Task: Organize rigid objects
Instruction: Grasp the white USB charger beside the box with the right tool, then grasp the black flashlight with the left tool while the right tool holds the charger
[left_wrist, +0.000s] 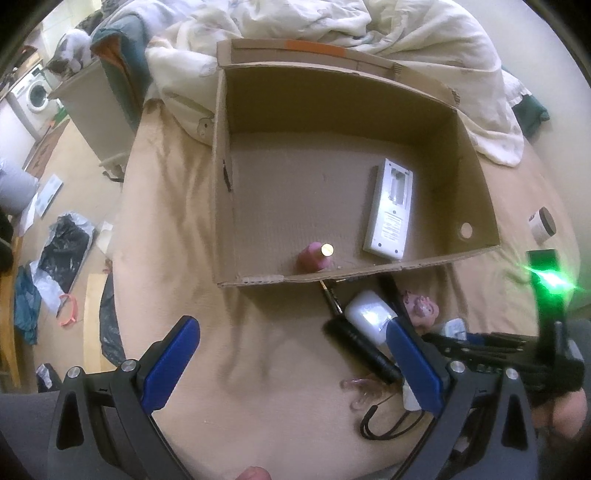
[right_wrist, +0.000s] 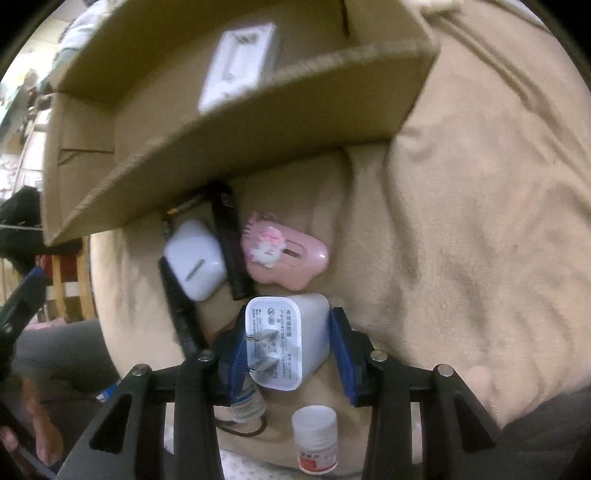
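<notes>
White charger plug (right_wrist: 291, 341) sits between the blue pads of the right gripper (right_wrist: 288, 347), prongs facing the camera; left pad touching, right pad seemingly just off its side, so cannot tell whether clamped. Just beyond: white earbud case (right_wrist: 195, 264), black stick (right_wrist: 231, 243), pink cartoon-cat gadget (right_wrist: 282, 254), all crowded against the near wall of the cardboard box (right_wrist: 258, 122). Below the plug, 2 small white bottles (right_wrist: 316, 439), 1 partly hidden behind the left pad.

Left gripper (left_wrist: 291, 365) spread wide, holding nothing, hovering over bare sheet. Between it and the box: white earbud case (left_wrist: 369, 314), black flashlight (left_wrist: 364, 349) with looped cord, clear pinkish clip (left_wrist: 360, 391). Inside the box: white remote-like device (left_wrist: 391, 210) lying flat, pink bottle (left_wrist: 314, 256) with gold cap at the near wall. Right of the box, small round jar (left_wrist: 543, 225). Green light flaring off the right gripper's mount.

Tan bedsheet (left_wrist: 258, 369), creased; rumpled cream duvet (left_wrist: 406, 37) behind the box. Cluttered floor at left, with black plastic bag (left_wrist: 64, 247) and washing machine (left_wrist: 35, 96).
</notes>
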